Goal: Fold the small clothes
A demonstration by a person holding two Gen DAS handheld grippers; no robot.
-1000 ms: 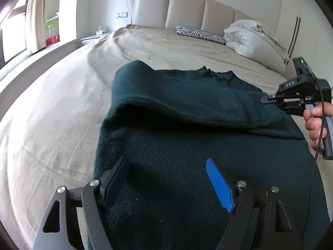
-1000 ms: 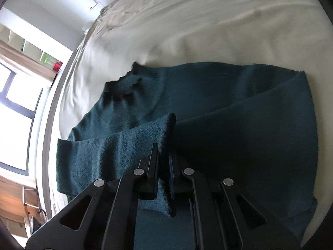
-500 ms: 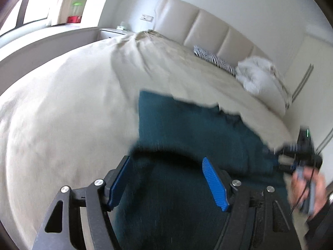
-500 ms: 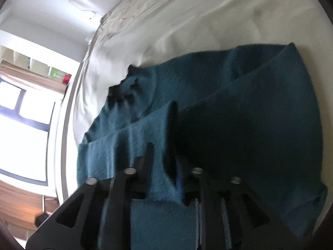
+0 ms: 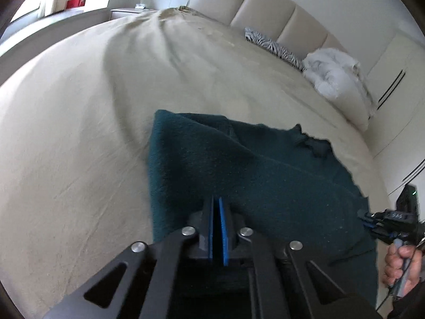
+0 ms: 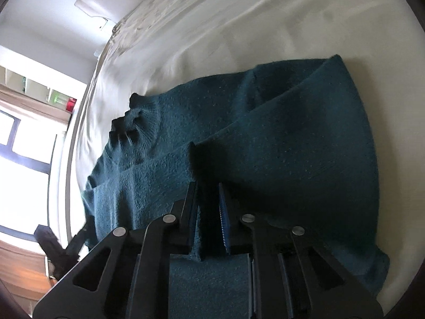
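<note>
The left gripper (image 5: 218,207), jaws pressed together, pinches the dark green sweater (image 5: 265,170) on the bed (image 5: 79,133).

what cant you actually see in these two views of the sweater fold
- Left wrist view: the left gripper body hides the near part of the dark green sweater.
- Right wrist view: the right gripper hides the cloth under its frame; the sweater's near edge is cut off by the frame.
- The bed under the sweater is covered.

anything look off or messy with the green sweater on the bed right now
Nothing stands out. The dark green sweater lies partly folded on the beige bed, undamaged, with the left gripper and right gripper each pinching an edge.
</note>
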